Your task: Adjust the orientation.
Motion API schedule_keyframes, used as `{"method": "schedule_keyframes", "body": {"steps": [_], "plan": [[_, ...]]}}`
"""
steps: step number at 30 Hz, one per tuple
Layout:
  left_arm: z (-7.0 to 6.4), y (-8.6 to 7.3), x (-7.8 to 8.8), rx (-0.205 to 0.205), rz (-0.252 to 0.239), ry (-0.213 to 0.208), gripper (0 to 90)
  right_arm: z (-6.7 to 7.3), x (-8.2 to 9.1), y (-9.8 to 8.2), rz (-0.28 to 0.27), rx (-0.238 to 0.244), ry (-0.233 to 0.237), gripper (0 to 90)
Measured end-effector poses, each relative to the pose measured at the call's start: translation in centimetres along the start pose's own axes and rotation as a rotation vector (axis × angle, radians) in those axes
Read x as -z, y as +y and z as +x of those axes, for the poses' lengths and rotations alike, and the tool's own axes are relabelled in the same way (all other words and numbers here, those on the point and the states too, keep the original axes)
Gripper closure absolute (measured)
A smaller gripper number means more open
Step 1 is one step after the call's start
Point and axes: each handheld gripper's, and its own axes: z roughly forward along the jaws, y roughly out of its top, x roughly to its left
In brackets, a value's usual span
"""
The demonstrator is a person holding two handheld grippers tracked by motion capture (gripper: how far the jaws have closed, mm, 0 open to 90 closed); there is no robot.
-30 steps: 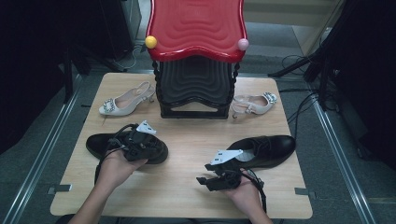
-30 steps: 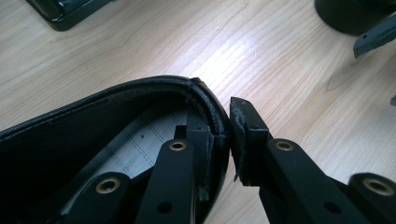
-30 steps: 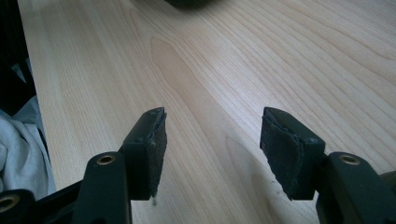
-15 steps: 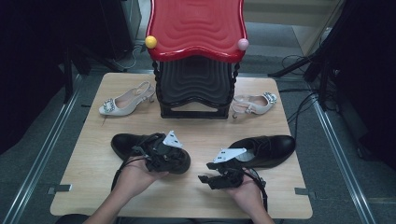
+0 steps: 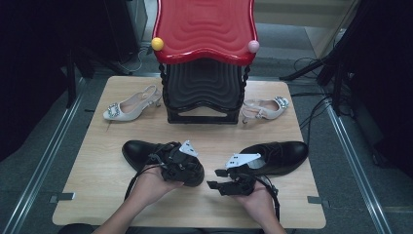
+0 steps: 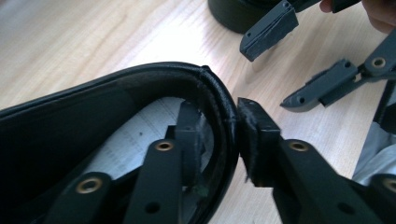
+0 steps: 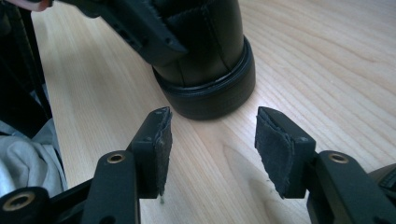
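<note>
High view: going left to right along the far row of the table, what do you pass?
Beige slingback heel with jewelled buckle → black stepped stand under the red wavy top → second beige heel, its buckle end pointing right.

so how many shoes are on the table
4. A black shoe at front left, its heel rim between the left gripper's fingers; a black shoe at front right; a beige heeled shoe left of the rack; another beige heeled shoe right of it.
</note>
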Motion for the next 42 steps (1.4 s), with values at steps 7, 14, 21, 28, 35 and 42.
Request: {"method": "schedule_keyframes", "body": {"steps": [7,14,21,28,35,42], "plan": [[0.7,-0.7,3.1,0.031,-0.056,-0.007,60.5,-0.1,0.3,0.2,-0.032,-0.010,-0.020,55.2],[1.3,-2.0,5.6,0.059,-0.115,0.008,55.2,0.3,0.5,0.8,-0.061,-0.014,-0.014,67.3],[2.9,-4.8,7.9,0.123,-0.176,0.039,68.8,0.5,0.4,1.6,-0.065,-0.004,-0.030,85.2],[4.4,-8.0,8.4,0.196,-0.172,0.097,87.7,0.7,-0.4,2.7,-0.057,0.029,-0.055,90.0],[6.8,-11.3,7.0,0.298,-0.134,0.131,90.0,-0.3,-1.2,4.1,-0.095,-0.012,-0.059,90.0],[7.4,-11.7,5.7,0.301,-0.127,0.176,89.9,-1.1,-3.0,6.1,-0.088,-0.003,-0.064,90.0]]}}
